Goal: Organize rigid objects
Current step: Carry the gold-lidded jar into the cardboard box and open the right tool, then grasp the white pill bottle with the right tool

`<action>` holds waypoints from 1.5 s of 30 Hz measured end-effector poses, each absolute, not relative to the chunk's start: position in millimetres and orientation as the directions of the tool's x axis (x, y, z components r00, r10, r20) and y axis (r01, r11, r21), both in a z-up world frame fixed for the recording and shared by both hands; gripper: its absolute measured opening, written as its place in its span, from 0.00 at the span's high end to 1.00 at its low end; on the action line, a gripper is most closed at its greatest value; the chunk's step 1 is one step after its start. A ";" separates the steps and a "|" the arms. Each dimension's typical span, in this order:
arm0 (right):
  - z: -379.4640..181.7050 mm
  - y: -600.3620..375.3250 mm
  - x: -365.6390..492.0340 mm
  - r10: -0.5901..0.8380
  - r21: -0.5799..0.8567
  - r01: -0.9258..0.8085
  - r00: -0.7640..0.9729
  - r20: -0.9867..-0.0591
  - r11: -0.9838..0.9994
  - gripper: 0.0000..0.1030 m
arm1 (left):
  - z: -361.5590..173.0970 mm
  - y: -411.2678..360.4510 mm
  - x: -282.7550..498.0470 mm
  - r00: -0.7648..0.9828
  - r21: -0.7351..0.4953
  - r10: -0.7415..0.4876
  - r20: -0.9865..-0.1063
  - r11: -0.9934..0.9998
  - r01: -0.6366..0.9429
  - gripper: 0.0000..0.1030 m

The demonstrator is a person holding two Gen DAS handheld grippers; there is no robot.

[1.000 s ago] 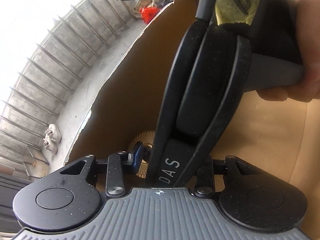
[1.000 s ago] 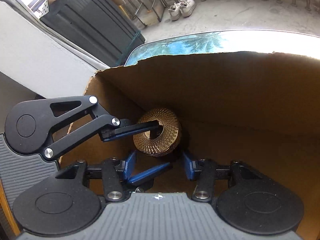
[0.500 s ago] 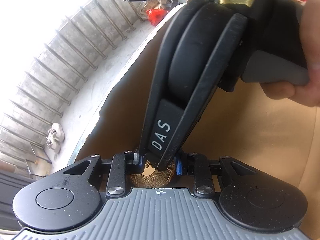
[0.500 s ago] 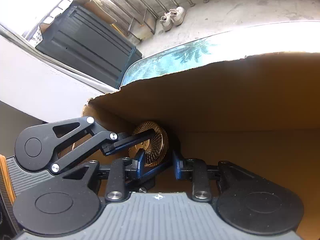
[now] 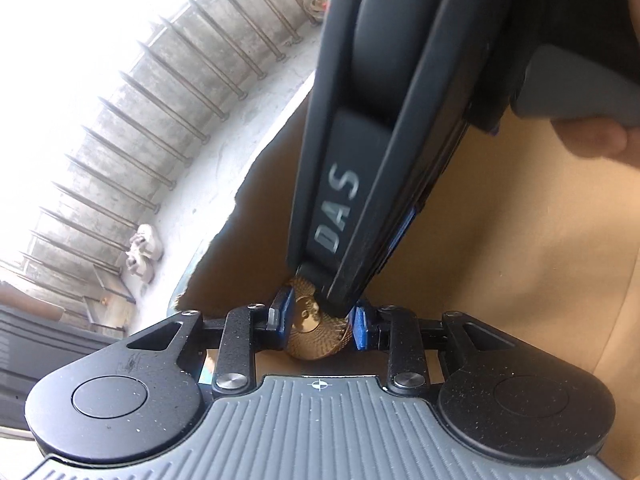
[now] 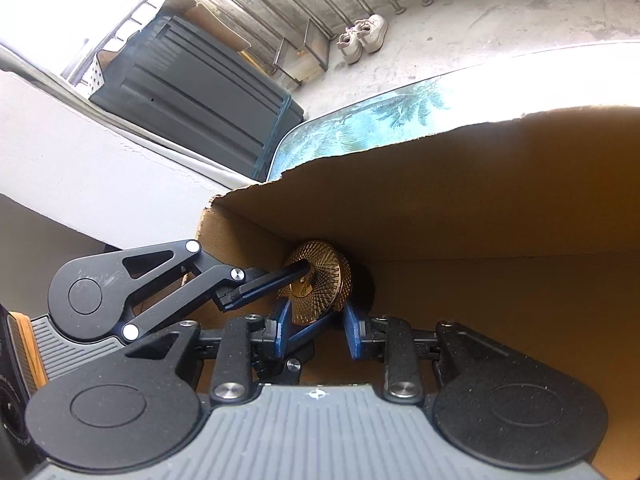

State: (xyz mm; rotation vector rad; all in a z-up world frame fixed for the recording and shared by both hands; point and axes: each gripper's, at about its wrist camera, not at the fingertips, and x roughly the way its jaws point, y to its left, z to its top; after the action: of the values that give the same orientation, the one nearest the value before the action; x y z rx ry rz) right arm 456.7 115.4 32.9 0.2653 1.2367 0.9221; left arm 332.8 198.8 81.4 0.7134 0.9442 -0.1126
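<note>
In the left wrist view, the left gripper (image 5: 320, 326) sat low at centre frame, its blue pads (image 5: 283, 318) pinching the gold disc (image 5: 310, 334) by its rim. The right gripper (image 5: 400, 120) crossed down from upper right. In the right wrist view, the disc (image 6: 320, 280) stood on edge in the cardboard box's (image 6: 500, 200) inner corner, mid-frame; the right gripper (image 6: 314, 326) straddled it, pads close (contact could not be confirmed). Judged step: a handover or placing in the box. Next, one gripper must release before the other withdraws.

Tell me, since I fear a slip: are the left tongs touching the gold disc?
Touching. The left wrist view shows both pads pressed against the gold disc, left tongs closed around it.
</note>
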 end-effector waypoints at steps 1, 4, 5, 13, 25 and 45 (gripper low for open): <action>43.3 108.4 452.0 0.726 0.625 -0.472 0.047 -0.686 0.622 0.70 | 92.3 196.8 321.5 0.624 0.529 0.223 -0.749 0.769 0.360 0.69; 80.1 75.3 431.1 0.763 0.607 -0.537 0.115 -0.636 0.587 0.70 | 135.5 192.7 276.0 0.703 0.515 0.193 -0.684 0.810 0.279 0.68; 96.0 59.9 419.6 0.775 0.588 -0.561 0.166 -0.610 0.583 0.69 | 151.4 191.5 258.1 0.731 0.491 0.163 -0.663 0.831 0.260 0.65; 146.4 -2.2 320.9 0.703 0.300 -0.706 0.384 -0.599 0.642 0.57 | 195.3 158.2 130.3 0.882 0.224 -0.035 -0.470 0.962 0.158 0.28; 121.3 -8.2 242.4 0.700 0.237 -0.771 0.345 -0.626 0.591 0.45 | 61.0 151.3 121.2 0.883 0.015 -0.084 -0.461 0.995 0.103 0.29; 95.0 35.0 197.4 0.678 0.183 -0.860 0.226 -0.700 0.476 0.29 | 37.0 160.8 82.5 0.823 -0.031 -0.104 -0.558 0.994 0.105 0.48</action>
State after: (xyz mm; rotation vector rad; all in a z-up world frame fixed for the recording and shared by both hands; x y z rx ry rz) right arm 197.4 35.0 95.0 -0.2647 0.8096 1.0769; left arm 82.5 160.8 37.0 0.0013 0.5934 -0.1109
